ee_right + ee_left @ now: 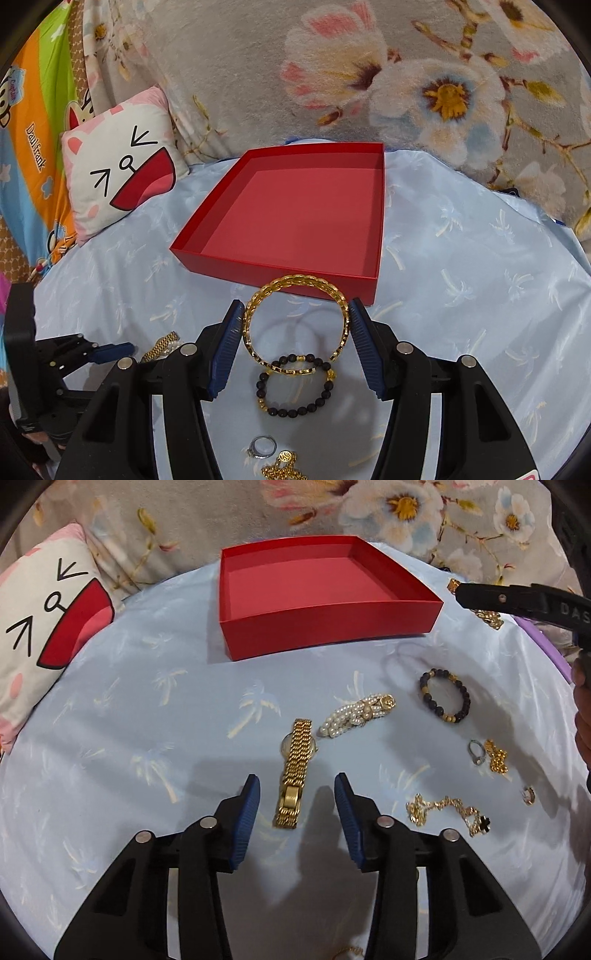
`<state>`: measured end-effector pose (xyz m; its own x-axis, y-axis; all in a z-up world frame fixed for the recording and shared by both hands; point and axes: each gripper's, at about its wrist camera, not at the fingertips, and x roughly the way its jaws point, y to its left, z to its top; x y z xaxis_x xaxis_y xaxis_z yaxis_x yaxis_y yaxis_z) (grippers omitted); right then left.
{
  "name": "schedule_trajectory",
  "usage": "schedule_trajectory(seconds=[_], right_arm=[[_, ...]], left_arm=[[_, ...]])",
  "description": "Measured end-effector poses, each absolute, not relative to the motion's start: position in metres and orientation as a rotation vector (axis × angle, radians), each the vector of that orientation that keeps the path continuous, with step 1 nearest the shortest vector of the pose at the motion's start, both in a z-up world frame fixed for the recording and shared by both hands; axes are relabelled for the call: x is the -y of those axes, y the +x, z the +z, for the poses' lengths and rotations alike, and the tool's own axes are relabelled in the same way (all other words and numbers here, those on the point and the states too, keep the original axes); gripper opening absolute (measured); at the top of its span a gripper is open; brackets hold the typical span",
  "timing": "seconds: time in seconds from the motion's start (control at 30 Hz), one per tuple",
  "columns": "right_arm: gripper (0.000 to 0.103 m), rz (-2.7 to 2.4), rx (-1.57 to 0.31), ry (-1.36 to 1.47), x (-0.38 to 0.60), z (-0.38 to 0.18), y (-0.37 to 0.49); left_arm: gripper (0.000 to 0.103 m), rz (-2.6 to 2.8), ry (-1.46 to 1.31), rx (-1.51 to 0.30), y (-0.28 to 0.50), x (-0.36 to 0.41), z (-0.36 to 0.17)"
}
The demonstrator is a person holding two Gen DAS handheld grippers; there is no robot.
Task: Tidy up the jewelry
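An empty red box (325, 602) sits on the blue cloth; it also shows in the right wrist view (288, 218). My left gripper (297, 786) is open, its fingers either side of a gold watch (293, 775) lying on the cloth. My right gripper (295, 310) is shut on a gold bangle (295, 321), held above the cloth just short of the box's near wall. Below it lie a black bead bracelet (295, 386), a silver ring (263, 446) and a gold chain (280, 467).
On the cloth lie a pearl bracelet (356, 714), the black bead bracelet (445, 696), the silver ring (476, 751), gold chains (443, 810), and a small ring (529, 794). A cartoon pillow (44, 627) lies left. A floral blanket (369, 74) is behind.
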<state>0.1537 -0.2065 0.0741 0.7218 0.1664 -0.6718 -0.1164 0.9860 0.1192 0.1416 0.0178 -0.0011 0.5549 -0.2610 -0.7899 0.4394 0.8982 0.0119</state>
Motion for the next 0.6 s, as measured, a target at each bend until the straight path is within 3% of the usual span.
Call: schedule_trajectory(seconds=[0.07, 0.2, 0.27, 0.6], right_arm=[[0.056, 0.16, -0.749, 0.071, 0.205, 0.073, 0.153], [0.056, 0.158, -0.749, 0.07, 0.204, 0.071, 0.155], [0.056, 0.159, -0.753, 0.074, 0.205, 0.07, 0.156], [0.056, 0.158, -0.745, 0.073, 0.207, 0.074, 0.163]], left_arm=[[0.038, -0.418, 0.228, -0.883, 0.146, -0.01, -0.004], [0.017, -0.412, 0.255, -0.857, 0.152, 0.001, -0.009], [0.011, -0.417, 0.249, -0.857, 0.151, 0.003, -0.009], [0.011, -0.443, 0.173, -0.812, 0.139, -0.01, 0.02]])
